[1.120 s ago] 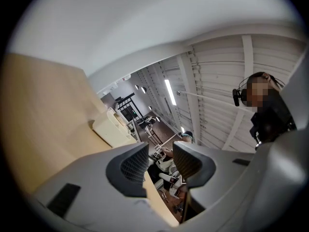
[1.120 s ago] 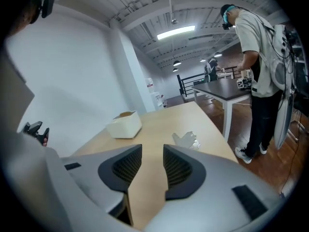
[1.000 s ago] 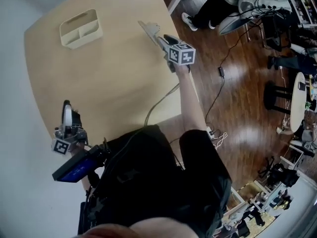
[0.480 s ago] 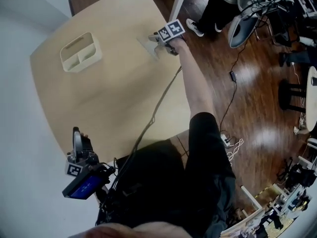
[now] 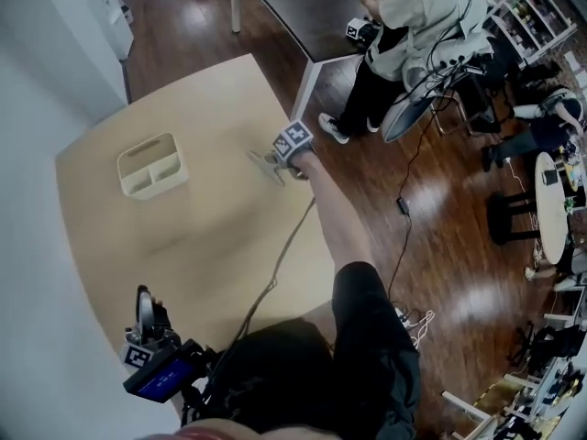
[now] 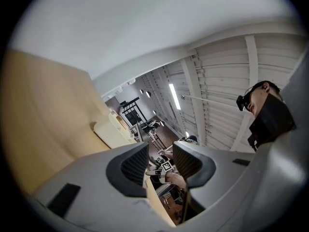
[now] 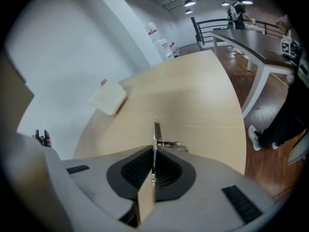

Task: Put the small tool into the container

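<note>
The small tool (image 7: 155,138) is a thin flat metal piece that sticks out ahead between the pads of my right gripper (image 7: 153,170). The jaws are closing and press on it from both sides. In the head view my right gripper (image 5: 268,161) is low over the tan table (image 5: 211,236), near its right edge, with the tool (image 5: 260,162) at its tip. The cream container (image 5: 151,165) with open compartments stands apart at the far left, also seen as the container (image 7: 109,96). My left gripper (image 5: 142,324) is at the near left edge, open with nothing between its jaws (image 6: 161,161).
A white wall runs along the table's left side. A dark table (image 5: 303,7) and a seated person (image 5: 417,16) are beyond the far right corner. A cable (image 5: 275,264) trails from my right arm across the table. Wood floor lies to the right.
The head view has swung, showing more of the room. My right gripper has gone down to the table by the right edge and closed on the tool. The left gripper stays put.
</note>
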Demonstrator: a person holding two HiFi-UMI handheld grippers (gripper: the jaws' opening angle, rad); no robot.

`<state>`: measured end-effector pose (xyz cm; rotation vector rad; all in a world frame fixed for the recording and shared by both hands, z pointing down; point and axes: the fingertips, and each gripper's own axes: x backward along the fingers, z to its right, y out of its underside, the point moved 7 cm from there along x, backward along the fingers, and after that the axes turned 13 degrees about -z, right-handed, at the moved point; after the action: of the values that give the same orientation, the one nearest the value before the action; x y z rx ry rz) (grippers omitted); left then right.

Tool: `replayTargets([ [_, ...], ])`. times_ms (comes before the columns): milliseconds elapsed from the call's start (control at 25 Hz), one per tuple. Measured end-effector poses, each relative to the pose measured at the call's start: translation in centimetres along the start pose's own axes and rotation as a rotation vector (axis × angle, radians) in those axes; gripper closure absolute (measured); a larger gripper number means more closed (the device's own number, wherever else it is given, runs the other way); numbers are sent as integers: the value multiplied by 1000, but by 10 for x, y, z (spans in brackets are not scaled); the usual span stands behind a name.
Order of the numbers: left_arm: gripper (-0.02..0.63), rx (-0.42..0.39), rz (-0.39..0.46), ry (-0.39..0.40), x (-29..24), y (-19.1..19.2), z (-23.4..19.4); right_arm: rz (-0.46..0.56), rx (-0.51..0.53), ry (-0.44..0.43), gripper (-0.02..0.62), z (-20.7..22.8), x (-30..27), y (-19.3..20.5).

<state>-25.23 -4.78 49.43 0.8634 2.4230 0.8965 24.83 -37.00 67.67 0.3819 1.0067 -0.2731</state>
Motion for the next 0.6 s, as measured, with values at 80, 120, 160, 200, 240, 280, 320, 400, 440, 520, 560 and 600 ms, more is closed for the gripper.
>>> replayTargets([
  [80, 463, 27, 28, 15, -5, -8, 4, 42, -49, -16, 601, -8, 12, 2],
  [120, 463, 67, 66, 28, -8, -12, 9, 70, -72, -24, 602, -11, 17, 5],
  [160, 465, 114, 108, 38, -11, -15, 16, 103, -92, -39, 603, -17, 21, 10],
  [200, 465, 154, 146, 43, -11, -17, 24, 143, -108, -58, 603, -25, 26, 15],
  [240, 465, 177, 173, 48, -9, -19, 31, 191, -118, -76, 603, -34, 32, 18],
  [280, 465, 180, 189, 56, -9, -22, 37, 250, -120, -90, 603, -45, 41, 19],
  [320, 466, 173, 198, 66, -10, -25, 40, 320, -117, -101, 603, -56, 54, 16],
  [400, 468, 166, 207, 84, -14, -32, 40, 489, -102, -126, 603, -79, 80, 6],
  [440, 469, 170, 210, 87, -14, -33, 37, 577, -92, -146, 603, -91, 88, 0],
  [520, 469, 180, 219, 85, -12, -30, 31, 738, -60, -194, 603, -117, 94, -14],
  [560, 469, 184, 224, 83, -10, -27, 28, 802, -35, -213, 602, -130, 95, -23],
  [600, 470, 188, 231, 82, -9, -25, 27, 853, -7, -223, 602, -141, 96, -31],
])
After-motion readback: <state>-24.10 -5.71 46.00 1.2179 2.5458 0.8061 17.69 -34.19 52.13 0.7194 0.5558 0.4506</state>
